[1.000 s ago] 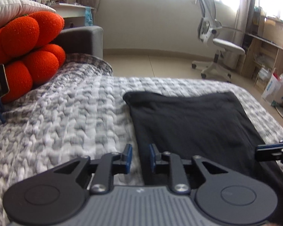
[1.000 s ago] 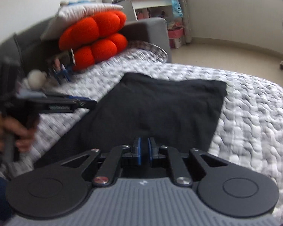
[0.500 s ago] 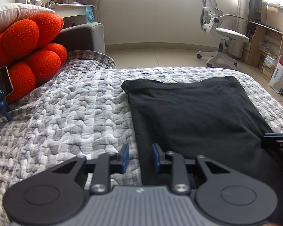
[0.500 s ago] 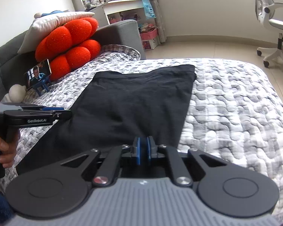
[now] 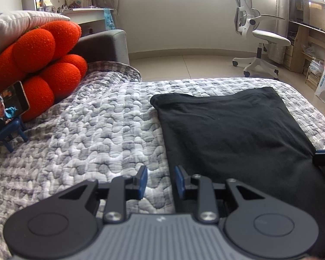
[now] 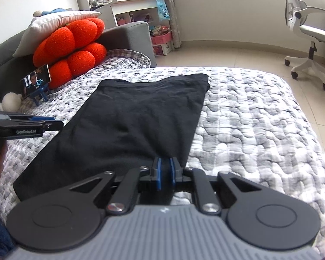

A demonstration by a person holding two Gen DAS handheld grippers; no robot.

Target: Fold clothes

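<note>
Black garment (image 6: 140,117) laid flat as a long strip on the quilted bed cover (image 6: 249,119), running from the near edge toward the far edge; far end square and neat. Both long sides straight, no sleeves or legs showing, so probably already doubled lengthwise, though layers could not be counted.

Right gripper (image 6: 165,174) at the near right corner of the garment, blue pads nearly together with dark cloth between them: judged pinched on that corner, likely to lift it. Left gripper (image 5: 160,181) held low at the garment's near left border, jaws parted a moderate gap, cloth edge under the right pad (image 5: 179,182), nothing clamped. Seen also from the right wrist view, level above the cover beside the left border. Placement at matching corners suited a two-handed lift of the near end toward the far end.

Orange cushion (image 6: 71,49) and propped phone (image 6: 35,81) at the far left corner, well apart from the cloth. Office chair (image 5: 260,43) on the floor beyond the bed.
</note>
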